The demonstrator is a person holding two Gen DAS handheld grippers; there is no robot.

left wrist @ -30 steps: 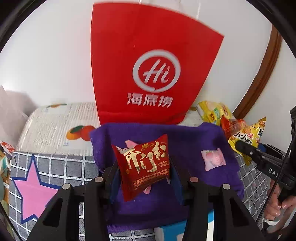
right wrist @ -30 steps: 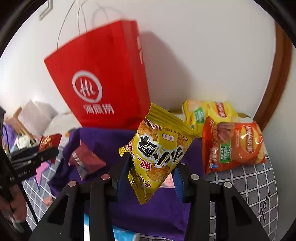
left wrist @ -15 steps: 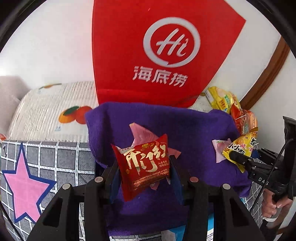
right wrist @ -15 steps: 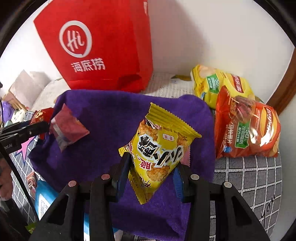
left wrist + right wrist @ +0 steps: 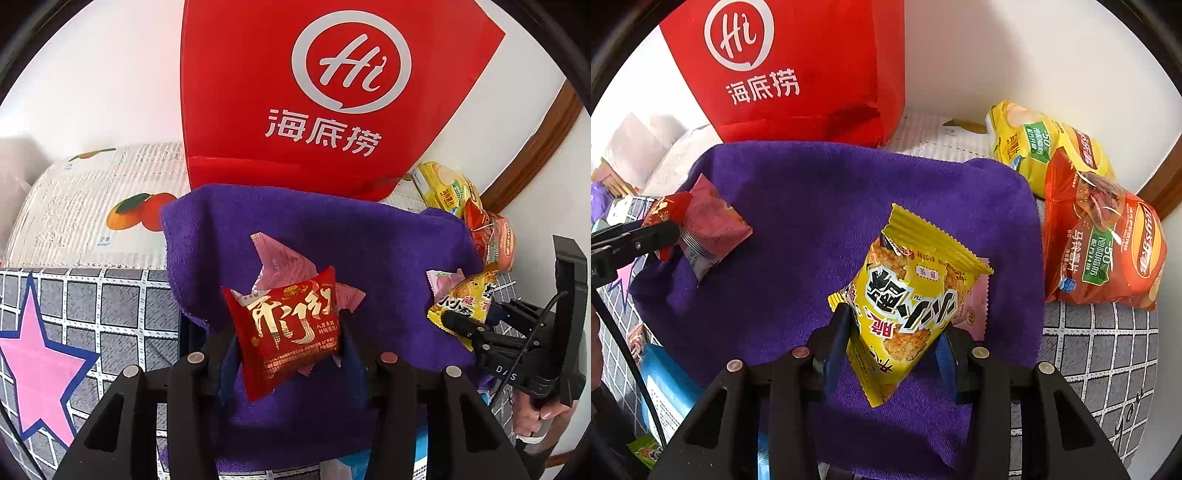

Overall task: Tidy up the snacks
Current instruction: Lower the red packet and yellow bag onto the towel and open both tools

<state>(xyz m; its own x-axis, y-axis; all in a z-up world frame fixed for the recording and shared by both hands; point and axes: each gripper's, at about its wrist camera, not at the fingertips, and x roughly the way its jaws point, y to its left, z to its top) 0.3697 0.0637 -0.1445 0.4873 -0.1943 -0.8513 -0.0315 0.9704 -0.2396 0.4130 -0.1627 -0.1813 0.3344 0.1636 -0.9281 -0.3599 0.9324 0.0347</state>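
the small red foil snack packet with gold lettering (image 5: 288,332) is held clamped between the narrow-set jaws of the left gripper (image 5: 288,354), and the yellow crimped-edge rice-cracker packet (image 5: 908,306) is gripped the same way by the right gripper (image 5: 892,343). compared with a second ago, both packets are seen lower and closer over the purple terry towel (image 5: 369,236), which now fills much more of each view, while the red paper bag with the white logo (image 5: 332,92) is pushed toward the upper edge. this is read as both snacks being brought down for placing on the towel, with release not yet made.

the red packet is held nearly upright, its long axis tilted slightly, top edge up and to the right. the yellow packet's long axis is slanted, the crimped top pointing up and left, the lower seal hanging below the jaws.

just behind the red packet a pink wrapper (image 5: 280,258) is lying on the towel; whether it is touched by the packet cannot be told. to the right, an orange crisp bag (image 5: 1108,251) and a yellow crisp bag (image 5: 1034,144) are lying beside the towel on the grey checked cloth (image 5: 1100,339).
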